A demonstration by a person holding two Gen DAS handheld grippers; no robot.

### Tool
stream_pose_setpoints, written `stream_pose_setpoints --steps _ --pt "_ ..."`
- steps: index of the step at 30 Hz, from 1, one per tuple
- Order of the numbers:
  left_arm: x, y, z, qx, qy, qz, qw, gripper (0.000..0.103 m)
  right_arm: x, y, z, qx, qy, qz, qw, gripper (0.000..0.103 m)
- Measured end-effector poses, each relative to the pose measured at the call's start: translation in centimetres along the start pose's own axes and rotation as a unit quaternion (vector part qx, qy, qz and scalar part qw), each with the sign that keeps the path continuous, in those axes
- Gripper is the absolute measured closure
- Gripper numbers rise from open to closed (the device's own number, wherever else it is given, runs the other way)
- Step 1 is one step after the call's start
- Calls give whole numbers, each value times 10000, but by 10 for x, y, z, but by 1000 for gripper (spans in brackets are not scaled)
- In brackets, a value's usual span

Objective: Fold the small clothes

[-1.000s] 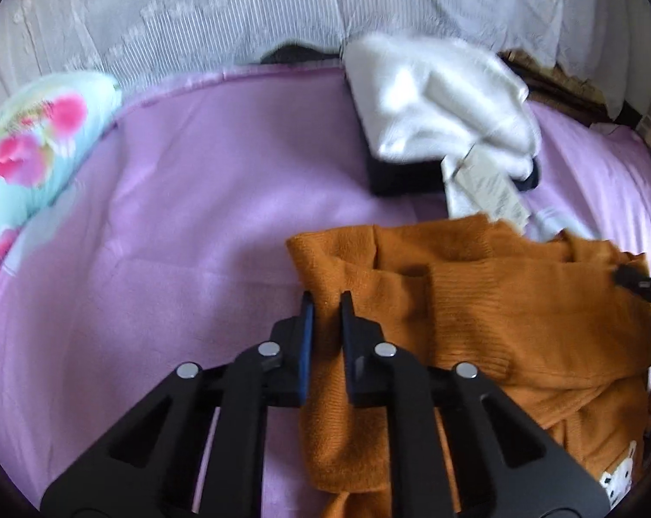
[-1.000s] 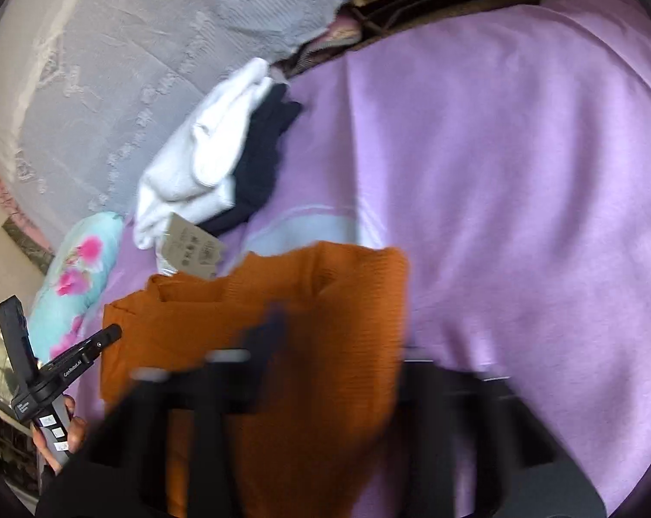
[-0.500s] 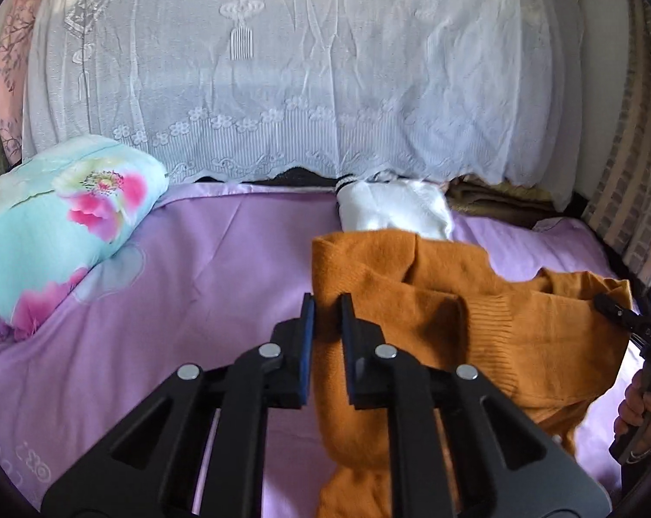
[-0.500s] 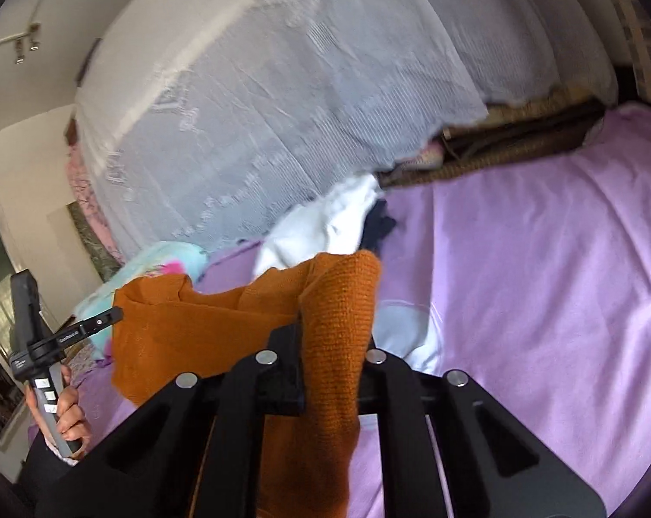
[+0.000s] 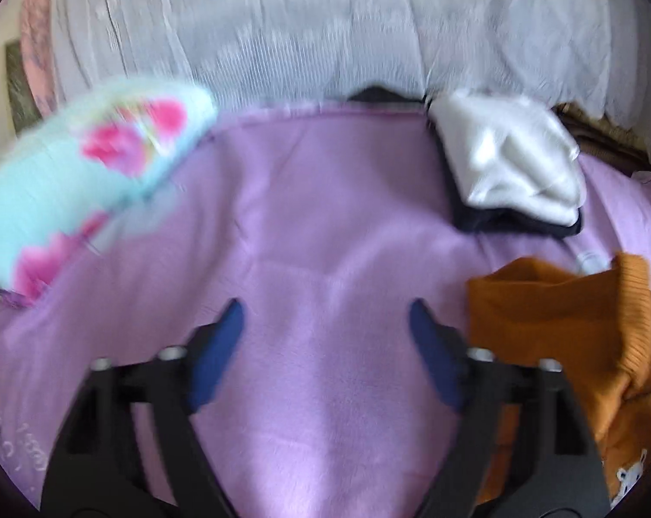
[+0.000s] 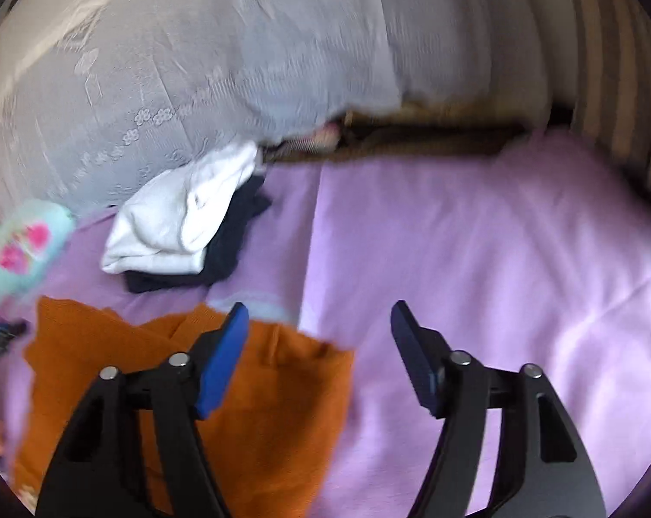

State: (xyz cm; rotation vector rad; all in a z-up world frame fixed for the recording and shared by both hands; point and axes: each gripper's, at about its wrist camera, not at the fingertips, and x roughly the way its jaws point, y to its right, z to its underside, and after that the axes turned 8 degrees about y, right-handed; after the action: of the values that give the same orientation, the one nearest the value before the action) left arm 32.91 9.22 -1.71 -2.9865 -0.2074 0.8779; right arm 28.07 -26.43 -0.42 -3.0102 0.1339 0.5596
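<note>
An orange knit sweater [image 5: 567,336] lies crumpled on the purple blanket [image 5: 325,233], at the right of the left wrist view; a small animal print shows near its lower edge. My left gripper [image 5: 325,328] is open over bare blanket, left of the sweater and apart from it. In the right wrist view the same sweater [image 6: 265,397] lies at lower left, with part of it behind the left finger. My right gripper [image 6: 319,332] is open with nothing between its fingers, over the sweater's right edge and the blanket [image 6: 476,259].
A folded white garment [image 5: 511,164] on a dark one [image 5: 498,220] sits at the back of the bed, also the white garment [image 6: 178,216] in the right view. A floral pillow [image 5: 83,172] lies at the left. A white lace cover [image 5: 325,26] hangs behind.
Both grippers were shut on the orange sweater and held it up; now both are open and the sweater lies on the blanket. The left gripper has moved left off it.
</note>
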Motion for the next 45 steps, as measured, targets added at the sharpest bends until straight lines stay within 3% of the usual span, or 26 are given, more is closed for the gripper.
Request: stream_pose_setpoints --steps 2,5,7,8,10,11,14,16,18,20,22,23,25,26,28,29,31,32,35,37,39,42,44,45 --pt "-10 7 3 122 25 159 9998 19 -8 -8 0 -99 33 -67 9999 34" --pt "-21 28 9 323 11 696 9971 15 -17 -31 4 438 -290 -1769 9828 34" --pt "-10 44 12 495 -150 742 9959 6 -18 -47 2 545 -526 -2282 9707 36" --pt "8 53 16 396 -583 1120 9912 7 -21 -49 1 572 -504 -2245 9715 36" --pt "26 73 29 251 -1179 1679 9784 30 -24 -46 1 259 -349 -1589 9863 36" --pt "25 87 34 384 -1271 1824 9742 48 -26 -42 1 20 -242 -1226 9922 36" --pt "4 138 42 1389 -791 1401 9771 53 -19 -20 7 81 -426 -929 9947 35" --pt "3 142 35 1239 -687 1287 9815 47 -20 -2 15 449 -554 -978 9926 35" --pt "16 115 28 602 -893 1277 9860 31 -24 17 19 924 -613 -1278 9856 35" --pt "31 77 26 188 -961 608 9933 31 -30 12 21 1026 -628 -1651 9789 35" --pt "57 41 28 227 -1093 -585 9920 42 -35 -17 20 702 -643 -1988 9754 35" --pt "65 30 31 115 -1261 -700 9895 45 -37 -38 19 415 -646 -2162 9733 35" --pt "66 4 30 -551 -1373 -204 9888 46 -37 -77 20 -33 -681 -2376 9690 35" --pt "61 1 27 -632 -1330 -127 9890 45 -36 -96 21 -275 -728 -2431 9669 35" --pt "50 5 27 -469 -1151 -152 9921 32 -25 -128 26 -802 -750 -2064 9723 37" --pt "45 7 29 -362 -1092 -242 9931 23 -18 -132 28 -773 -764 -1976 9742 53" --pt "37 14 36 -142 -1059 -302 9938 23 -4 -114 30 -169 -1011 -2079 9728 88" --pt "34 17 37 -56 -1045 -240 9942 23 -1 -95 29 249 -1098 -2172 9696 92" --pt "10 28 41 283 -865 -88 9958 21 -9 -41 26 895 -971 -2028 9703 97" --pt "-9 45 42 531 -662 107 9963 19 -9 8 27 1759 -1037 -2166 9547 97" --pt "-33 67 38 788 -335 362 9957 18 -15 44 26 2086 -940 -1919 9544 97" --pt "-65 99 38 1317 151 495 9899 12 -29 95 23 2387 -645 -1218 9613 97" --pt "-83 122 42 1703 419 554 9829 11 -39 129 22 2387 -348 -433 9695 97" --pt "-92 135 45 1876 555 554 9791 11 -44 143 19 2062 -196 206 9781 97"
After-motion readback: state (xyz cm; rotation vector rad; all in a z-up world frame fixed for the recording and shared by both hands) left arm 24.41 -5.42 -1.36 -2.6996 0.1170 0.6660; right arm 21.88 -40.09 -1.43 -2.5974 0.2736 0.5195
